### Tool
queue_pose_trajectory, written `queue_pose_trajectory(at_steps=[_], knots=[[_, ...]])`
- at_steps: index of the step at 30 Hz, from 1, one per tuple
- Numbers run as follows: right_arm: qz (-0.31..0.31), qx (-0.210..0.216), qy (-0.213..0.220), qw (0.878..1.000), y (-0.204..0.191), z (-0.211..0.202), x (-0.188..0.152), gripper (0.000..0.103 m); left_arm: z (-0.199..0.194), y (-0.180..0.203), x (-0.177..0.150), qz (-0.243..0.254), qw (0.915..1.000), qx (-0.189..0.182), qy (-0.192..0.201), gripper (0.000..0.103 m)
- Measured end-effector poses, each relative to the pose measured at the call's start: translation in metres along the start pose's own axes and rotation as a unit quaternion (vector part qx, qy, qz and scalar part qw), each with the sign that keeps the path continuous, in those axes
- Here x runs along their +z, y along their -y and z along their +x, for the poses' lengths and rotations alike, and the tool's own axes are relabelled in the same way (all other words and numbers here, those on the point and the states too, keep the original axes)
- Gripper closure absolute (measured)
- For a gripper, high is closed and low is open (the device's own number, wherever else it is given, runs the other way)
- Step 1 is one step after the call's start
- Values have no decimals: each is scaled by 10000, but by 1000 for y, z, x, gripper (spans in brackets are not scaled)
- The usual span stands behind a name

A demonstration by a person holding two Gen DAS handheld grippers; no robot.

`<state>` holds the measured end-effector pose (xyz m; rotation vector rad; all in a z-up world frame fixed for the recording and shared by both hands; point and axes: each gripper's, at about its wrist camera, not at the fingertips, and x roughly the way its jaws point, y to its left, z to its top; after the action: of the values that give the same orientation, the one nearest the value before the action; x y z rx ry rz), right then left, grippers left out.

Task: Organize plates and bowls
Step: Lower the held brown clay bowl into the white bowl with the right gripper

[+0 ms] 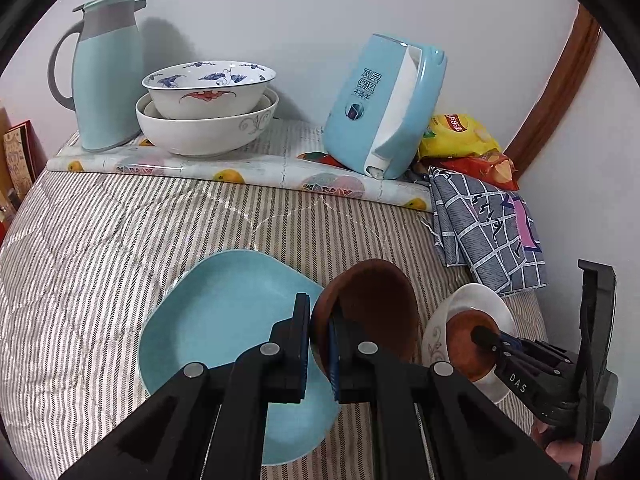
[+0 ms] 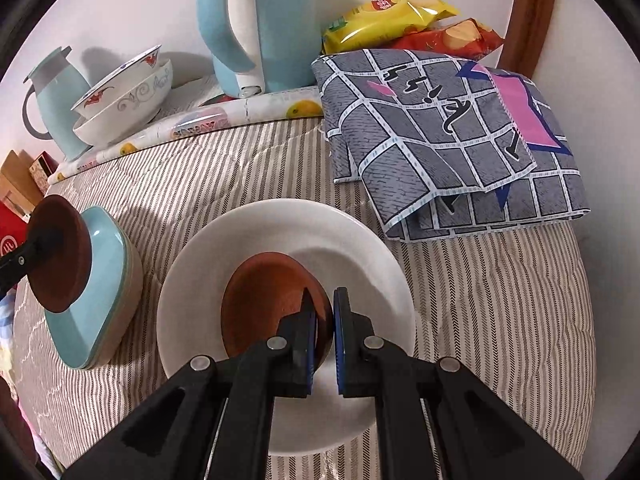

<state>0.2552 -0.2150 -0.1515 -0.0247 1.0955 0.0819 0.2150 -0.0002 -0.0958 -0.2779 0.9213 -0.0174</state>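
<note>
Flanking plates, folded cloth [image 2: 452, 140], stacked bowls [image 1: 206, 108]

A striped quilt [image 2: 480, 320] bears a blue plate [image 1: 224, 320], white plate [image 2: 288, 232], folded cloth [image 2: 460, 140]; fruit-print mat [image 1: 248, 164] behind.

The right hand-held gripper [image 2: 325, 340] pinches the rim of a small brown dish [image 2: 268, 304] that sits in a white plate [image 2: 360, 248] on the striped bed cover [image 2: 500, 300]. At the left, another brown dish [image 2: 60, 256] hangs over a blue plate [image 2: 100, 280]
</note>
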Motion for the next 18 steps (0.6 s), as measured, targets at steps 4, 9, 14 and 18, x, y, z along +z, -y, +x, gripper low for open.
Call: queue_pose_trajectory(at_steps=[4,9,14,18], knots=[[-60,-68,-43,9999,-1,2,1,95,0,2,0,46,10000,-11,5,94],[-123,-183,-187,9996,-3,9,2,94,2,3,-1,71,10000,-45,-46,94],[-181,-196,-237,9994,-6,13,3,92,4,4,-2,81,9999,-56,-86,94],[-325,-280,-296,9986,-10,15,4,91,3,3,-1,64,9999,-59,-98,94]])
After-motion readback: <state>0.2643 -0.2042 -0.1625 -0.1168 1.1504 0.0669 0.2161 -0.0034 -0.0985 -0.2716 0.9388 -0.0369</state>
